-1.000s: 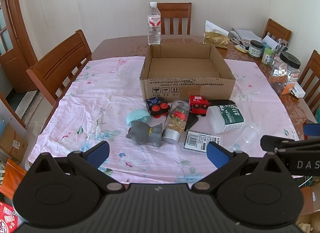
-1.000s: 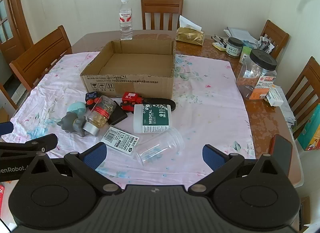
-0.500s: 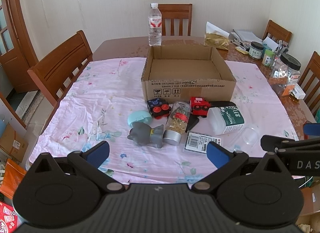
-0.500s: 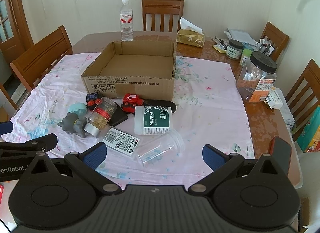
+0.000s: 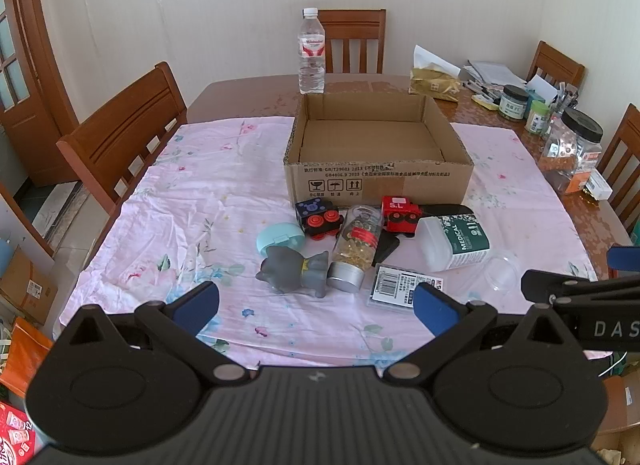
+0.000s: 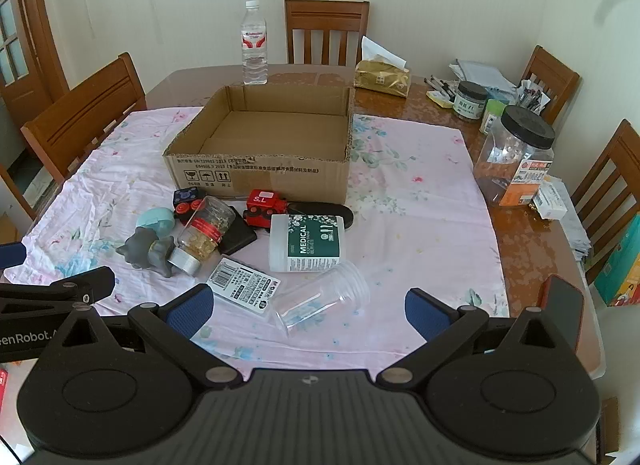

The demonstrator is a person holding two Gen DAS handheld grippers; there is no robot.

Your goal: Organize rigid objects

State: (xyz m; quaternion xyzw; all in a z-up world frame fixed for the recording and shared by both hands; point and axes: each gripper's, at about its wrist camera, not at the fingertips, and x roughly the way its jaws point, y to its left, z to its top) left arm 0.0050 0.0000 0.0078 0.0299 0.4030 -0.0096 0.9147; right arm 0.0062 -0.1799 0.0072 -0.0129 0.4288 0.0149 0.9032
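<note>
The cardboard box [image 6: 260, 145] stands open and empty at the middle of the table, on the pink floral cloth [image 6: 420, 205]. Nothing has gone in yet, so the sorting looks wholly undone.

All the pieces lie in a loose heap just near of the box. The white plastic bottle [image 6: 306, 243] with its green "MEDICAL" label lies on its side. Near of it, also on its side, is a clear ribbed plastic cup [image 6: 320, 301], and to its left a flat barcoded packet [image 6: 244, 285]. Further left are a clear jar of golden capsules [image 6: 204, 229] with a metal lid, a matte grey animal figure [image 6: 146, 249], a rounded teal case [image 6: 155, 221], a dark blue toy car [image 6: 186, 201] with red wheels and a glossy red toy train [image 6: 264, 205]. Two flat black items lie among them.

The left gripper [image 5: 316, 307] and the right gripper [image 6: 306, 307] both hang over the near edge with jaws spread wide, holding nothing. By my judgement every piece remains to be lifted in.
</note>
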